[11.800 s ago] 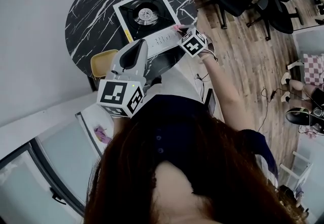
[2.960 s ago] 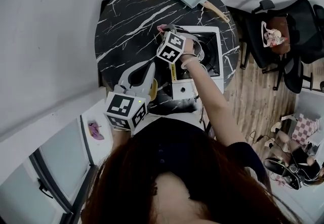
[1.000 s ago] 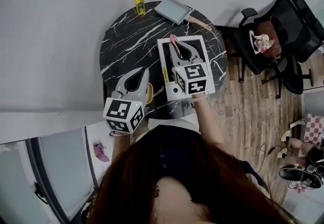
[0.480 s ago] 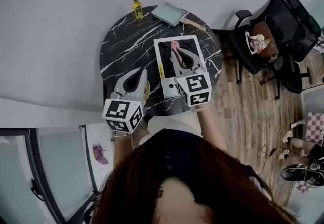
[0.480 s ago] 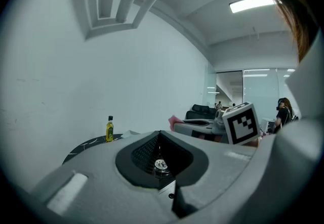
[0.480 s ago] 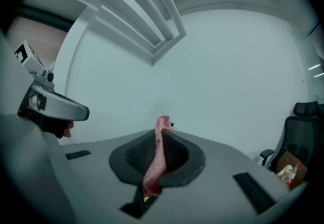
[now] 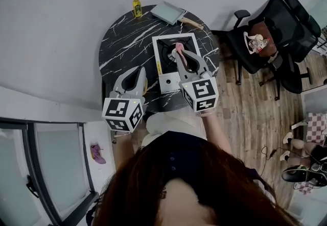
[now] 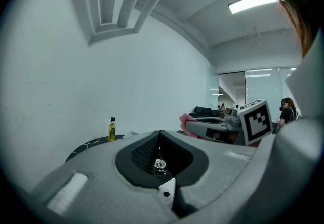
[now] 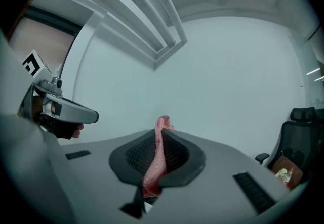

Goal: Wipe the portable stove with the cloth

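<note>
Head view: round table (image 7: 120,41) with a black stone-look top and white veins. On it sits a square white portable stove (image 7: 165,80) with a dark round burner well. The right gripper (image 7: 179,51) reaches over the stove, and a pink cloth (image 7: 179,46) is bunched at its tips above the burner. Whether the cloth touches the stove cannot be told. The left gripper (image 7: 139,71) hangs over the table's near edge, just left of the stove. At the far rim stand a small yellow bottle (image 7: 136,5) with a dark cap and a flat pale rectangular pan (image 7: 166,12) with a wooden handle.

Left gripper view: smooth grey jaws pressed together, holding nothing.

Right gripper view: jaws clamped on the cloth. It is a soft, limp strip running up between ribbed black pads, its end poking past the tips.
</note>
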Motion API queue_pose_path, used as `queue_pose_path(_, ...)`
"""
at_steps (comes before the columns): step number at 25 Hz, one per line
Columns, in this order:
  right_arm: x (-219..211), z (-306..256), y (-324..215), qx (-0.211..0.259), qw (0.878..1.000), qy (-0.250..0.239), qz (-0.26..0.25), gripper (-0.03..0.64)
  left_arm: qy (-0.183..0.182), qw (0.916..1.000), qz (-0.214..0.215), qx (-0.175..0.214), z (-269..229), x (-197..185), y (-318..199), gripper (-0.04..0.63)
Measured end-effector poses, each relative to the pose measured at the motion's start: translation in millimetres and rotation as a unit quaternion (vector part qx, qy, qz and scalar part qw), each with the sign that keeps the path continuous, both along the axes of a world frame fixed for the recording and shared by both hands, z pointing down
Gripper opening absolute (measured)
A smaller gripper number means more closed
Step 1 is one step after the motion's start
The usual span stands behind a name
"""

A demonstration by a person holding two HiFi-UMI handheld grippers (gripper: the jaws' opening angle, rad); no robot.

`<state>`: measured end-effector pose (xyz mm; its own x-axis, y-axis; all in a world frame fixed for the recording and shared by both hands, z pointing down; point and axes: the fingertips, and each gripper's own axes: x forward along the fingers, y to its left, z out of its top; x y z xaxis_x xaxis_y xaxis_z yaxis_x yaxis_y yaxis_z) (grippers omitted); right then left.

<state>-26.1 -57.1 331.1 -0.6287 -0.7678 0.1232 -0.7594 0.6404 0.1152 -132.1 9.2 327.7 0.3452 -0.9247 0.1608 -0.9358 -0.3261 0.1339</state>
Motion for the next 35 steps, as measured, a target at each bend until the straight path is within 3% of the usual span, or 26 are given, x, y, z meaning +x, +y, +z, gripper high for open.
queue_pose_path(14,22.1,3.1,26.7,-0.005,1.000,0.002,0.020,0.020,0.005,0.9997,0.024,-0.003,5.5,19.6,9.1,0.012)
queue_pose_path(27,27.9,3.5,7.2,-0.007,1.000,0.005,0.022,0.019,0.016,0.9993,0.028,-0.016,16.2,24.2,-13.1,0.012)
queue_pose_path(35,53.1,3.4,3.9,-0.009,1.000,-0.008,0.017,0.020,0.012,0.9994,0.021,-0.024,17.0,51.2,-17.0,0.012)
